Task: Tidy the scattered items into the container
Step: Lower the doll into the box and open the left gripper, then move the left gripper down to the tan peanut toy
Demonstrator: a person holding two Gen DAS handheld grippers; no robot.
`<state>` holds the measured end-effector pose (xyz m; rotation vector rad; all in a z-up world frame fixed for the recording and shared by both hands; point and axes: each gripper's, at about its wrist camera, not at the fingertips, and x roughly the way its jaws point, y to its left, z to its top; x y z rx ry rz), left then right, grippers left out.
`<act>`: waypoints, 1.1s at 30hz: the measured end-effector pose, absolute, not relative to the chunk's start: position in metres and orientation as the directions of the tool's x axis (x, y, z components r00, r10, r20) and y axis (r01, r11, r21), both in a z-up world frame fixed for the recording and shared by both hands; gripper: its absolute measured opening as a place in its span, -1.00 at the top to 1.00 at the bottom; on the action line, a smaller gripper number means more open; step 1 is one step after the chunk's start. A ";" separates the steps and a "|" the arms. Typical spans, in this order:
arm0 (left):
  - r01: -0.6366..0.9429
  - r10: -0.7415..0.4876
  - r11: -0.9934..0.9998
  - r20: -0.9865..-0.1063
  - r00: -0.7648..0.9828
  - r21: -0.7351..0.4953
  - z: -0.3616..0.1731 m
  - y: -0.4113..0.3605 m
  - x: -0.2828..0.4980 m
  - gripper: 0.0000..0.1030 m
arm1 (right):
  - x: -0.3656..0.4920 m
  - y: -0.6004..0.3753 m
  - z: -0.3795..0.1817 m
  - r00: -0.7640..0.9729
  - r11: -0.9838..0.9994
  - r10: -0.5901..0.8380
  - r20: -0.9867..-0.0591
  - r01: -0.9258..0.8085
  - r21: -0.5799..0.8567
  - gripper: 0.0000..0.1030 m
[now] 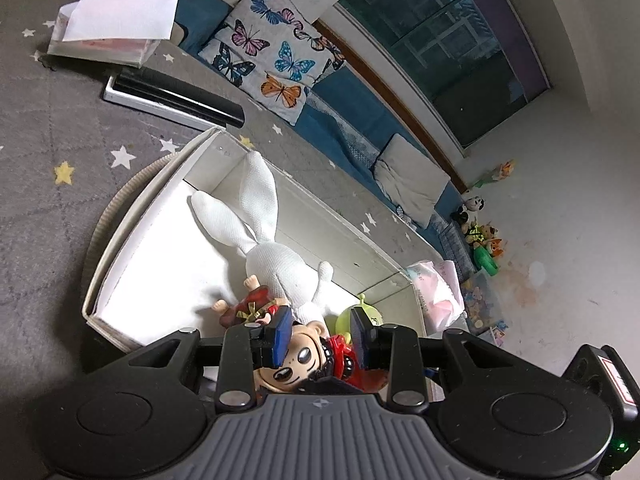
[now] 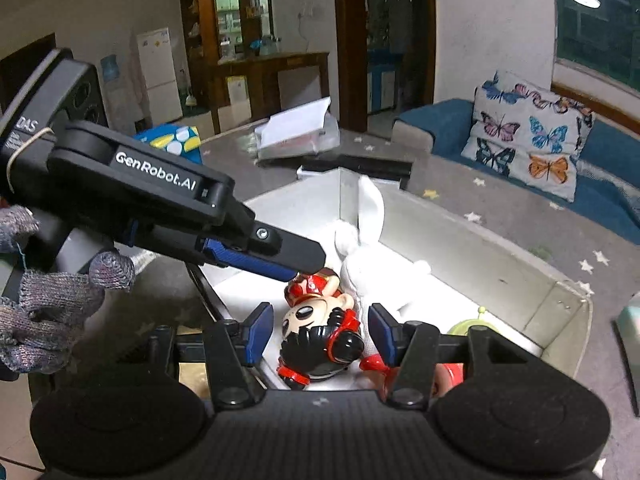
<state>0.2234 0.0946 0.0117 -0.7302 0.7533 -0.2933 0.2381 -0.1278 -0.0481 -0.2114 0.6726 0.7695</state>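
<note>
Left tool straddles doll head inside the box, pads wide, apparently not gripping. Right tool wide, empty, above it. Looks like drop-off step; next: lift clear, fetch another item.

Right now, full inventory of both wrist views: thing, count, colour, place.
box: 1, white, open-topped, on the grey star-print cover
plush rabbit: 1, white, lying inside the box along its far wall
doll: 1, red outfit with black hair, in the box beside the rabbit
green toy: 1, yellow-green, near corner of the box, mostly hidden
butterfly cushion: 1, white with coloured butterflies, on the blue sofa
black-and-white flat case: 1, beyond the box
paper-topped stack: 1, white, behind the case
floor toys: several, mixed colours, by the wall
left gripper: 1, black with blue pads, open around the doll's head
right gripper: 1, same, open over the doll
gloved hand: 1, grey knit, on the left gripper
</note>
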 end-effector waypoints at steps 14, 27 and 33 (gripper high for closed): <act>0.026 -0.443 0.764 -0.495 0.747 -0.644 0.028 0.095 0.168 0.34 | 0.169 -0.134 -0.031 0.575 0.697 0.615 -0.540 -0.717 0.029 -0.06; -0.059 -0.397 0.759 -0.533 0.747 -0.649 0.001 0.115 0.130 0.34 | 0.144 -0.120 -0.068 0.532 0.694 0.624 -0.573 -0.714 0.093 -0.06; -0.116 -0.392 0.725 -0.545 0.741 -0.679 -0.016 0.128 0.128 0.35 | 0.147 -0.111 -0.083 0.529 0.707 0.607 -0.593 -0.700 0.101 -0.07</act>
